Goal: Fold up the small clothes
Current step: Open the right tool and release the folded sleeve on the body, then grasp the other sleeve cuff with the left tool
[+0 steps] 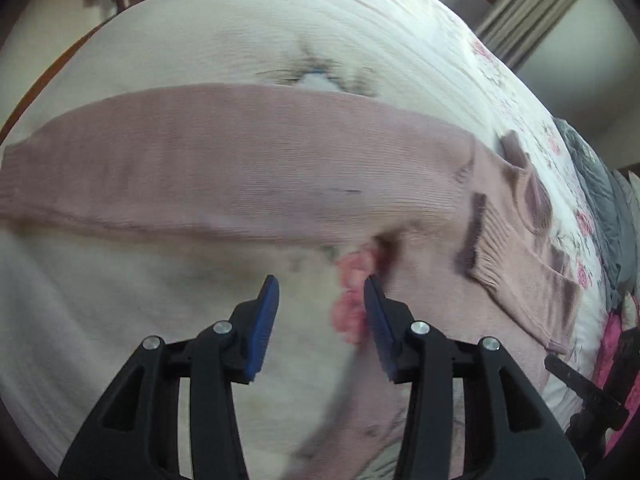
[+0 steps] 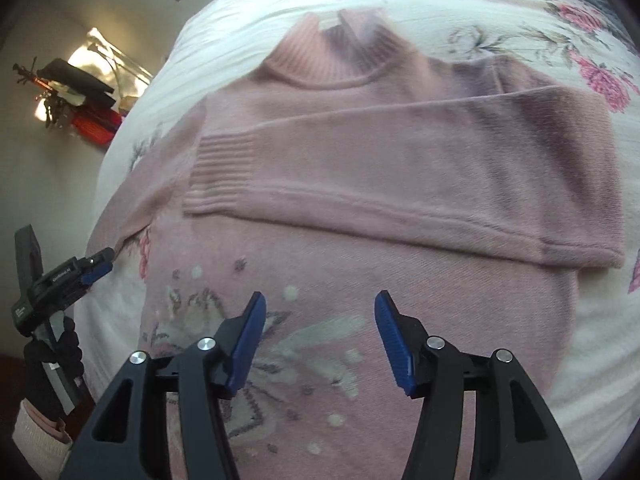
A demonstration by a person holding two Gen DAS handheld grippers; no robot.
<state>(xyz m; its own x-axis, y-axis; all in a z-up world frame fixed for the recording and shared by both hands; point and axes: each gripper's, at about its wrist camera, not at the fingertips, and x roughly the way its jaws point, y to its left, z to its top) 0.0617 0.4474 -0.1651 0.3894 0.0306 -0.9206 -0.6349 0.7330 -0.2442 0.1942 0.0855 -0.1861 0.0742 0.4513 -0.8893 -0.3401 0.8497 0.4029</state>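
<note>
A pink knit sweater [image 2: 360,184] with a pale flower motif lies flat on the bed, collar away from me. One sleeve [image 2: 420,168] is folded across the chest. The other sleeve [image 1: 224,168] stretches out sideways over the bedspread. My left gripper [image 1: 322,284] is open, low over the bedspread just below that sleeve, near the armpit; nothing is between its fingers. It also shows in the right wrist view as the left gripper [image 2: 98,266], held by a gloved hand [image 2: 52,360]. My right gripper [image 2: 320,300] hovers open above the flower motif and holds nothing.
The bedspread [image 2: 500,8] is white with pink flowers. A grey quilt [image 1: 600,184] lies bunched at the bed's far side. A wooden bed edge [image 1: 44,80] curves at the left. A curtain [image 1: 532,4] hangs beyond. Red and black items [image 2: 92,124] sit off the bed.
</note>
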